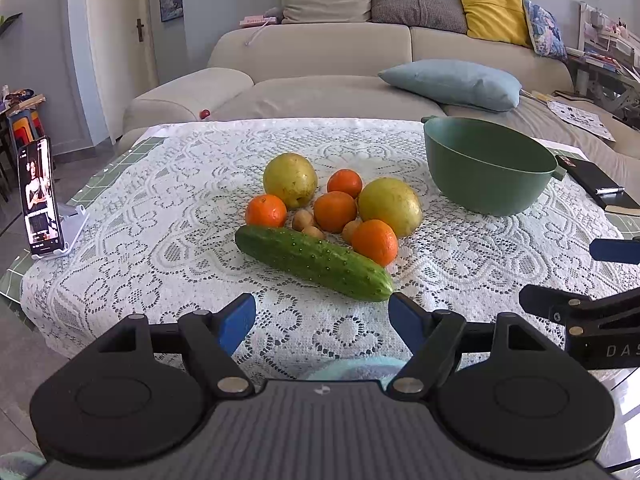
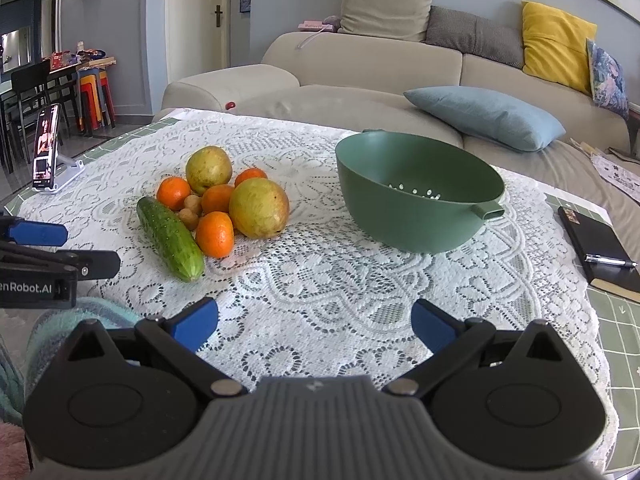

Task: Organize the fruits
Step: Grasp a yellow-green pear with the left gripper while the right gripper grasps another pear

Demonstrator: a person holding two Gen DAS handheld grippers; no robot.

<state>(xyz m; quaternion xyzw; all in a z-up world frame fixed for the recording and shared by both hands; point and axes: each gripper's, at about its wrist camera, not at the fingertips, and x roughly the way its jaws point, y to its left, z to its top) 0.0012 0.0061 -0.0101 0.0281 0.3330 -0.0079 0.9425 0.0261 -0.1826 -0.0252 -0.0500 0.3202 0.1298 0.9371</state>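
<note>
Cucumber [image 1: 314,263] lies flat, near end toward wide-spread, empty left claw [image 1: 322,322].

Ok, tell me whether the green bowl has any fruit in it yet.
Empty: the green bowl shows only bare drain holes inside; the fruit pile lies beside it.

green colander [image 2: 416,204], orange tangerines [image 1: 335,211] (white lace tablecloth [image 1: 160,240])
</note>
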